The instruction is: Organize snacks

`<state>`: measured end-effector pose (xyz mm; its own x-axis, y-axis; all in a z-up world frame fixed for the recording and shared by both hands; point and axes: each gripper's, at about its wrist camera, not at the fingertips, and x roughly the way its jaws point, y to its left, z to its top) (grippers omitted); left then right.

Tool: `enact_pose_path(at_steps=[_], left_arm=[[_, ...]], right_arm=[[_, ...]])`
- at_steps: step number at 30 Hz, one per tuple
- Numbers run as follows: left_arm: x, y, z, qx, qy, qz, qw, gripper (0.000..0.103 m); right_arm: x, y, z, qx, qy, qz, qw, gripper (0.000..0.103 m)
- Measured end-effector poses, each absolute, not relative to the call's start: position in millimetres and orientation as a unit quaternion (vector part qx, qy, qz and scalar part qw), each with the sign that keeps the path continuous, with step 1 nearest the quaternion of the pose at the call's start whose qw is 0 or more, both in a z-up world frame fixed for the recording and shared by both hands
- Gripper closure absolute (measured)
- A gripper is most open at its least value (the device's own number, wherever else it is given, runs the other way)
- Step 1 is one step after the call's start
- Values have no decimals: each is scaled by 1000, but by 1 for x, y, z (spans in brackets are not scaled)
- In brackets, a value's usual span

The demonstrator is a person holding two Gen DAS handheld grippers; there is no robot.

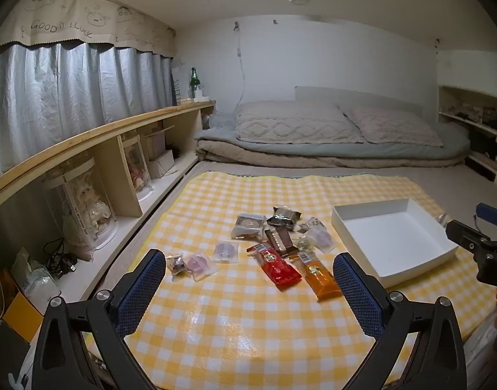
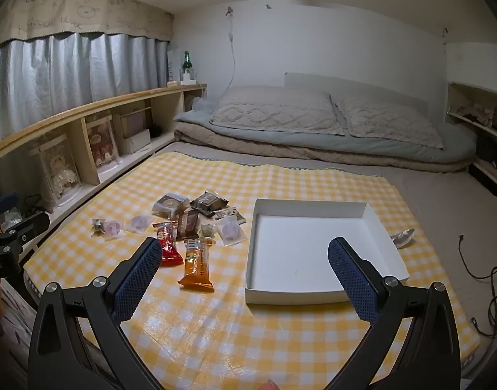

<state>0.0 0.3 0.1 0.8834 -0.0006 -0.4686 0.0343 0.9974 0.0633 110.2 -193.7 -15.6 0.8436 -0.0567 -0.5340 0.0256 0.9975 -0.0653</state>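
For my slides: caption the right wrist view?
Open right gripper above yellow checked cloth, empty white box ahead, snack packets scattered beside it.

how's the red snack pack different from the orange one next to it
Colour: the red pack is glossy red, the orange pack amber-orange.
Place: in the right wrist view the orange pack lies nearer the white box; the red pack sits on its far side, partly hidden by a finger of the right tool.
Shared: both are long flat packs with a round logo, lying side by side on the checked cloth, untouched.
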Motion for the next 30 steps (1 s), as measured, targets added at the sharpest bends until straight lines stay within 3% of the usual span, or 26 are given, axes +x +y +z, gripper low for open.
enact_pose_path(at_steps=[30], left_arm=[[3,-5,-3,36,239,-9,970,0]], right_arm=[[110,-194,-13,-31,277,-23,960,0]])
